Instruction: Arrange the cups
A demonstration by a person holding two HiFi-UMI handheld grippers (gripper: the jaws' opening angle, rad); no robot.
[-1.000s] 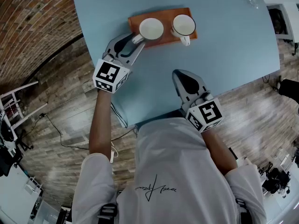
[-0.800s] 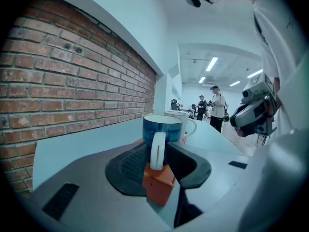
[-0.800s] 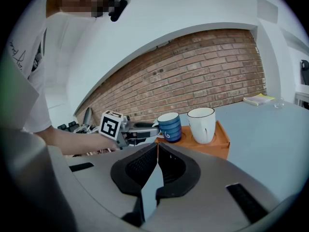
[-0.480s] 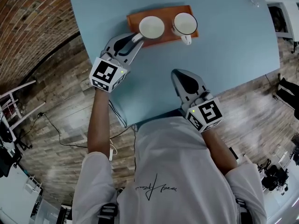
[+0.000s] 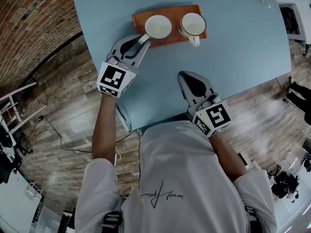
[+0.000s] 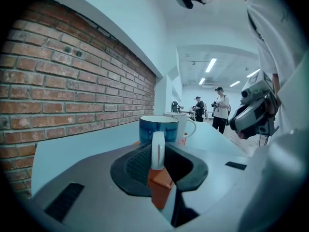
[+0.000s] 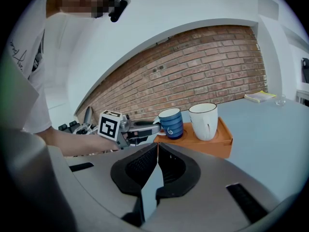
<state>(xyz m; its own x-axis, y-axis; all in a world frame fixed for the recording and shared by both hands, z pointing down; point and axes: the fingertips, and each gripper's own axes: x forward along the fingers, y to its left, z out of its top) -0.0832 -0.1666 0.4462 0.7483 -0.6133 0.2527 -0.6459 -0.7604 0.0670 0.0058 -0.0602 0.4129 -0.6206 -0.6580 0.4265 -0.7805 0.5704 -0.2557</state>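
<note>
A blue cup (image 5: 158, 27) and a white cup (image 5: 192, 24) stand side by side on an orange tray (image 5: 141, 19) at the table's far side. My left gripper (image 5: 144, 39) reaches the blue cup from the near left. Its jaws have just been closing, and the cup's white handle (image 6: 158, 149) stands upright between them, with the pads against it. The blue cup (image 6: 158, 128) rises just beyond the fingertips, the white cup (image 6: 186, 124) behind it. My right gripper (image 5: 187, 79) rests shut and empty over the light-blue table (image 5: 233, 47), well short of the tray (image 7: 219, 137).
A brick wall runs along the table's left side. The table's near edge lies just in front of the person's body. A small yellowish item (image 7: 260, 96) lies at the far right corner. Several people (image 6: 222, 112) stand far off in the room.
The left gripper's fingers have drawn in around the blue cup's handle. Both cups, the tray and the right gripper have stayed where they were.
</note>
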